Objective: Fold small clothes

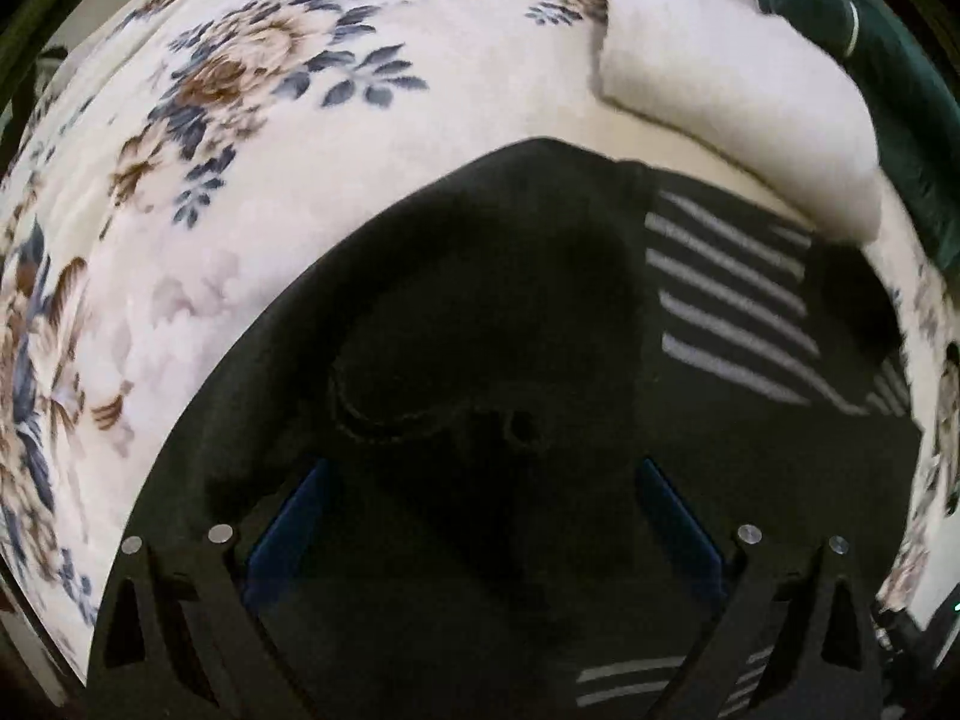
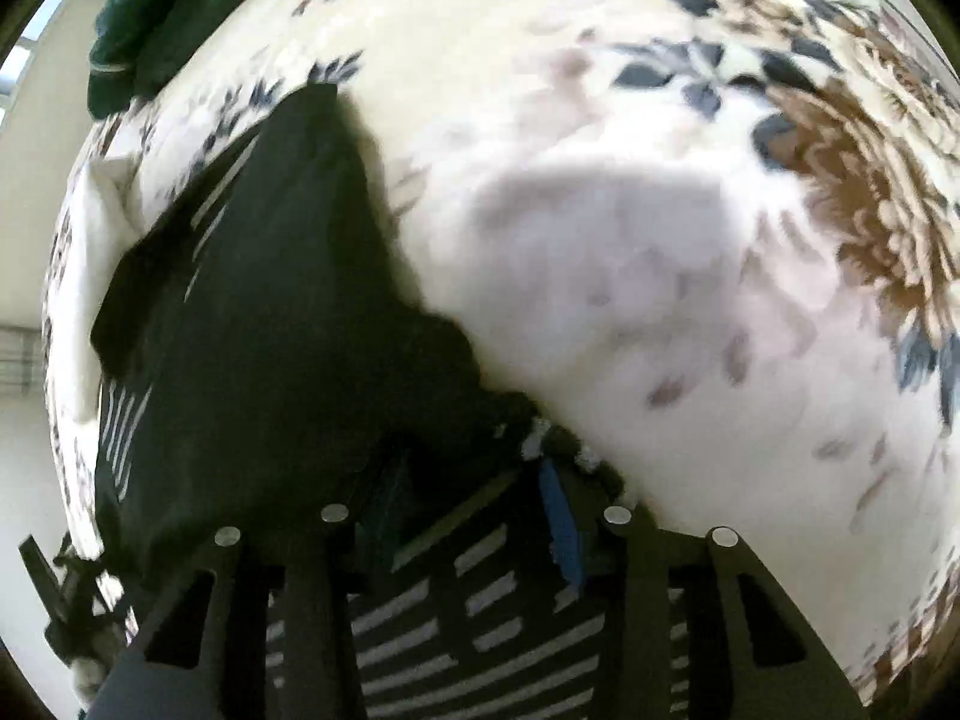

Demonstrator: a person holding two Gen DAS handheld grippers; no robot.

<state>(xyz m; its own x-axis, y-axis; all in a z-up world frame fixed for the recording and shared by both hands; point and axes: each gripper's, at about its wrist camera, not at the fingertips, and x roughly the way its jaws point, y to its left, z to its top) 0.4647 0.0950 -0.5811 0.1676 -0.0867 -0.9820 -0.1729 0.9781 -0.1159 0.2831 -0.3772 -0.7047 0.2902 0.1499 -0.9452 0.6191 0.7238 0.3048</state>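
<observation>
Black striped garment (image 1: 480, 312) beneath wide-spread left claw (image 1: 480, 516); right claw (image 2: 474, 516) part-open over its edge.

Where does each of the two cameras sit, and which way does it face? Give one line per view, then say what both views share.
Left wrist: on the left gripper, facing steeply down at the black striped garment; its open blue-padded fingers show.
Right wrist: on the right gripper, facing down at the garment's edge; its fingers show.
Shared: the garment, the floral blanket, the white folded cloth, the dark green cloth.
</observation>
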